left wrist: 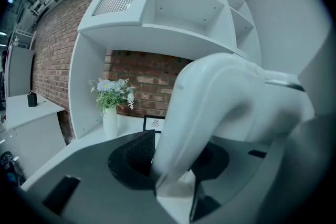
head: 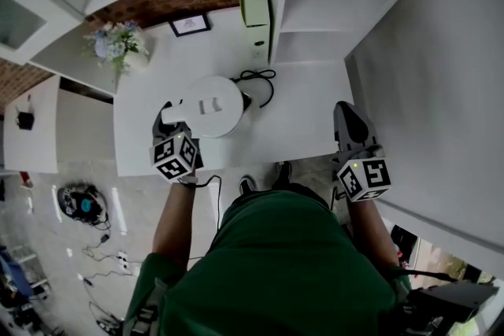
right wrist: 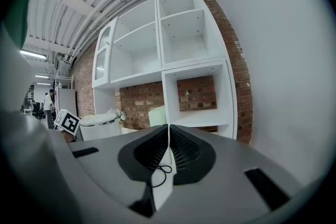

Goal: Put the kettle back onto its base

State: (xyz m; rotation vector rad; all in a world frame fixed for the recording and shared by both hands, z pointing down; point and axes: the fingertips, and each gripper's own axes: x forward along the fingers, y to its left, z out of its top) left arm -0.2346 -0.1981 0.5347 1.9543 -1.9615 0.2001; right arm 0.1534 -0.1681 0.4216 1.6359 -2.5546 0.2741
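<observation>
Head view shows your kettle [head: 211,106] at the table [head: 307,126], a cord [head: 266,80] looping just behind it; whether it is seated on its base cannot be told. Your left gripper [head: 168,122] pinches the handle [left wrist: 210,107], likely so you can steer the kettle. Well right of the kettle, your right gripper [head: 346,118] idles, fingers pressed together on nothing.

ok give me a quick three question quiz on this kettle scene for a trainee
1. True or false: the right gripper holds the kettle.
2. What are the left gripper's jaws closed on? A) cord B) kettle handle C) picture frame
3. What stands in the white vase on the counter?
Key: 1 false, the right gripper is shut and empty; 2 B; 3 flowers.
</observation>
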